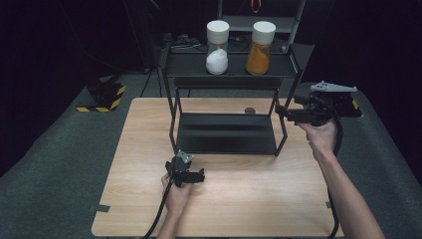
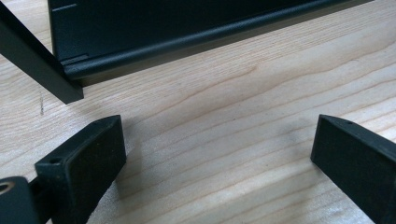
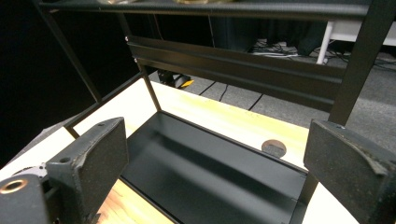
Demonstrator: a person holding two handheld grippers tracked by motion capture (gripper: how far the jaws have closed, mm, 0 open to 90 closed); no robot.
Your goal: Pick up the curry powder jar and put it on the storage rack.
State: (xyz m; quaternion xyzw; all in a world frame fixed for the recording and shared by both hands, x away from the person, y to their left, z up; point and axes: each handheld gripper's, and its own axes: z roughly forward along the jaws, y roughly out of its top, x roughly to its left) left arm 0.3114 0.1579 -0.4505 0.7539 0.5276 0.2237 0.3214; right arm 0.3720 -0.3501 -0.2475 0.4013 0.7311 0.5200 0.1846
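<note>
**Both grippers wide and empty beside the black rack**

In the high view, the left gripper sits low at centre on the table, just in front of the rack. Its own view shows the jaws spread wide over bare wood with nothing between them; the rack's lower shelf edge and one leg fill the upper left of that frame.

The right gripper hangs at the right of the high view, off the rack's right side and level with the gap between its shelves, jaws pointing left. Its own view shows the jaws wide apart and empty, looking across the lower shelf under the upper one.

Two jars stand on the upper shelf at the top centre of the high view: the white jar left, the orange jar right, near each other but apart, well away from both grippers.
</note>
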